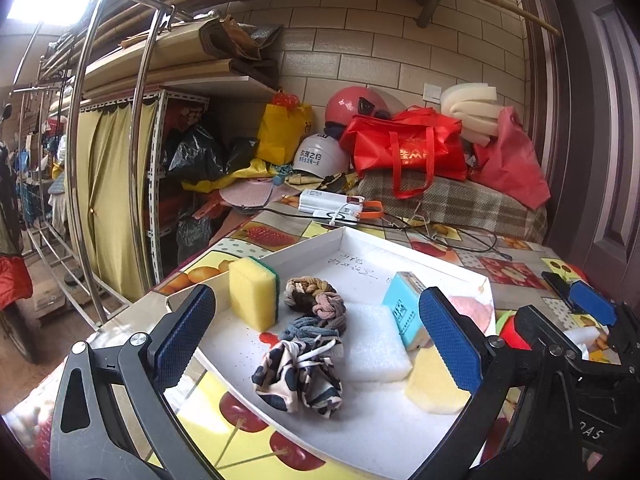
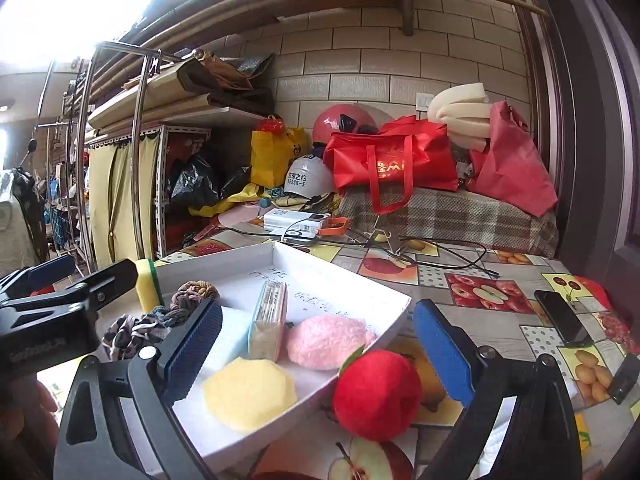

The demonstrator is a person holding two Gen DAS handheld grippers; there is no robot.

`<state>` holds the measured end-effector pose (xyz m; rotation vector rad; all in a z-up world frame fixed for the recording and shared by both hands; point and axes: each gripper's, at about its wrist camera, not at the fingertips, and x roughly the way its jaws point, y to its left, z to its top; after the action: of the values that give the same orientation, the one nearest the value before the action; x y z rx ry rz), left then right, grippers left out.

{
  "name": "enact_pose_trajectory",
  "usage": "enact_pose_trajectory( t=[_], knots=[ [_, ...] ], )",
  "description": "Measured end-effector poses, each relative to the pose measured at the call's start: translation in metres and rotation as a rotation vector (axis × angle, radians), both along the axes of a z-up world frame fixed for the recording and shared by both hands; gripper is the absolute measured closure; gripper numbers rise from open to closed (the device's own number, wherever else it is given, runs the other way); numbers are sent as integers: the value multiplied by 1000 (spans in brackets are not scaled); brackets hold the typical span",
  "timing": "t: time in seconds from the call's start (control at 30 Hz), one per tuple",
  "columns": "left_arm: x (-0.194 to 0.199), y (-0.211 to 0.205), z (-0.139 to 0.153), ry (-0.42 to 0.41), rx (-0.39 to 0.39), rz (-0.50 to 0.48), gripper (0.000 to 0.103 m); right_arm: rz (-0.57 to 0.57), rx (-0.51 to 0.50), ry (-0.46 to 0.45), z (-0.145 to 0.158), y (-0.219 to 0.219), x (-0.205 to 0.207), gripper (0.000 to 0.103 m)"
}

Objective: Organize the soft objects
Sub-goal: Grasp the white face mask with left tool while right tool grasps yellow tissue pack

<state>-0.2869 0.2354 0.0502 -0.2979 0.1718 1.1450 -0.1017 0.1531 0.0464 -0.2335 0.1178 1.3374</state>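
The left gripper point(image 1: 320, 344) stands nearest the lens, its jaws wide apart and clamped on nothing; the right gripper point(image 2: 320, 354) is the same, spread and empty. Between the left jaws, inside the white tray point(image 1: 400, 246), lie a spotted cloth scrunchie point(image 1: 298, 376), braided hair ties point(image 1: 316, 304) beyond it, a white foam pad point(image 1: 374, 342) toward the right jaw, a yellow sponge point(image 1: 254, 294) upright near the left jaw, and a blue packet point(image 1: 406, 304) just behind the right jaw.

The one soft thing outside the tray is the red plush apple point(image 2: 378, 394), on the table against the tray's near wall, between the right jaws but nearer the right one. The step in hand looks like collecting it. To do it well, centre the jaws on the apple's widest part, close gently so the plush does not squirt out, and lift clear of the tray wall before setting it into the bare floor toward the tray's back.

The right view alone shows the apple whole, a pink fluffy pad point(image 2: 330, 342) and a phone point(image 2: 562, 322) well off to the right; the left view alone shows the scrunchie and foam pad fully.
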Motion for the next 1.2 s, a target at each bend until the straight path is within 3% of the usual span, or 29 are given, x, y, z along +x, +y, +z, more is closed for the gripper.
enact_pose_trajectory(
  t=[0.13, 0.23, 0.43, 0.57, 0.67, 0.93, 1.07, 1.1, 1.2],
  knots=[
    [15, -23, 2, -5, 20, -107, 0, -14, -34, 33, -3, -29, 22, 6],
    [36, -38, 1, -9, -14, -226, 0, -71, -44, 73, -3, -53, 54, 6],
    [86, -72, 1, 82, -10, -401, 0, -197, -58, 170, -3, -107, 127, 6],
    [120, -87, -3, 152, -39, -516, 0, -243, -182, 204, -12, -120, 163, 6],
    [147, -89, -8, 203, -111, -598, 0, -219, -292, 230, -22, -117, 173, 6],
    [165, -95, -15, 246, -160, -636, 0, -143, -549, 127, -51, -67, 150, 7],
    [172, -94, -19, 288, -183, -637, 0, -137, -582, 176, -56, -51, 159, 19],
    [176, -94, -20, 307, -190, -641, 0, -132, -575, 200, -56, -53, 163, 30],
    [190, -93, -25, 336, -214, -667, 0, -137, -540, 263, -54, -66, 175, 30]
  ],
)
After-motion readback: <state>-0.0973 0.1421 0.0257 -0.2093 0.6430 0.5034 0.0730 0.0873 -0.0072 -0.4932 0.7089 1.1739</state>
